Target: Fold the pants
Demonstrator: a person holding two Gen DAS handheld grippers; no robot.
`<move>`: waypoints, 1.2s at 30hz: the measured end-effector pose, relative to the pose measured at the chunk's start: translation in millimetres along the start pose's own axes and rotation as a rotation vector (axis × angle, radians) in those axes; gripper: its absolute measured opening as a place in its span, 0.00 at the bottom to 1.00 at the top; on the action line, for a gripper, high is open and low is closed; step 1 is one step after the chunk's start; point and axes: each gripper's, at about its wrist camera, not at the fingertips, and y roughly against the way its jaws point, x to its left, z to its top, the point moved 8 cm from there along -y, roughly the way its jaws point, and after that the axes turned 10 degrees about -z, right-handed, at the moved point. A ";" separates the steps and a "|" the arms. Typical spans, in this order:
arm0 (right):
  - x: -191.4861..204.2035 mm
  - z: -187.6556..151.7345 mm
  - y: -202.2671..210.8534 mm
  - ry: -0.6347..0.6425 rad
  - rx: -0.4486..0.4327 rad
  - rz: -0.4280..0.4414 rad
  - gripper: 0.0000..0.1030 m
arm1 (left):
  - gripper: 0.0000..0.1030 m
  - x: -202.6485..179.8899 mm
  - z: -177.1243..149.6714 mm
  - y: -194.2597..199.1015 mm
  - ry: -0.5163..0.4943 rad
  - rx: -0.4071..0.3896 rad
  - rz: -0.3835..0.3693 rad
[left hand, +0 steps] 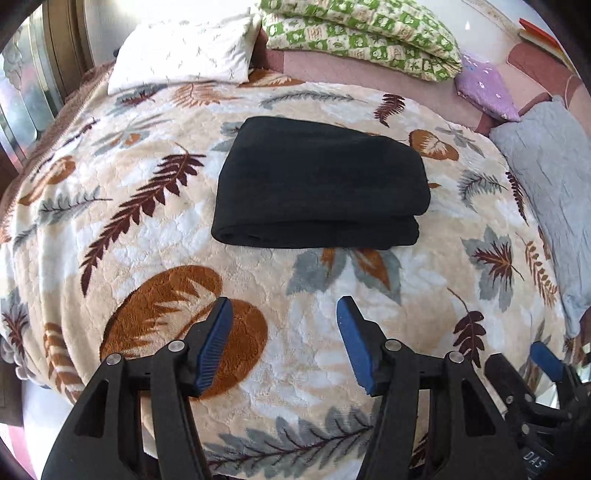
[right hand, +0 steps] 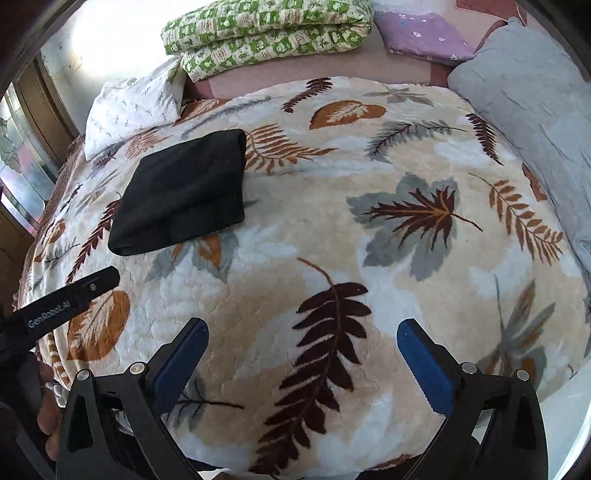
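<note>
The black pants (left hand: 321, 184) lie folded into a thick rectangle on the leaf-patterned blanket (left hand: 147, 236); in the right wrist view the pants (right hand: 184, 192) sit at the upper left. My left gripper (left hand: 284, 314) hangs open above the blanket, well short of the pants, with nothing between its blue pads. My right gripper (right hand: 303, 332) stands wide open over bare blanket (right hand: 369, 258), to the right of the pants and apart from them. Part of the right gripper (left hand: 546, 362) shows at the lower right of the left wrist view, and the left gripper's body (right hand: 70, 299) at the left edge of the right wrist view.
At the head of the bed lie a white pillow (left hand: 184, 51), a folded green-checked quilt (left hand: 362, 33), a purple cushion (left hand: 487, 88) and a grey pillow (left hand: 546, 177). A window frame (right hand: 22, 155) stands at the left. A person's hand (right hand: 48, 417) shows at the lower left.
</note>
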 end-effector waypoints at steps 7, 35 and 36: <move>-21.0 3.6 29.7 -0.025 -0.130 -0.007 1.00 | 0.56 -10.6 -4.4 9.3 -0.011 -0.041 0.029; -23.6 6.6 32.8 0.000 -0.198 -0.045 1.00 | 0.56 -0.9 -14.9 7.6 -0.078 -0.075 0.119; -23.5 6.9 32.7 0.001 -0.200 -0.046 1.00 | 0.56 -0.7 -15.0 7.7 -0.077 -0.076 0.121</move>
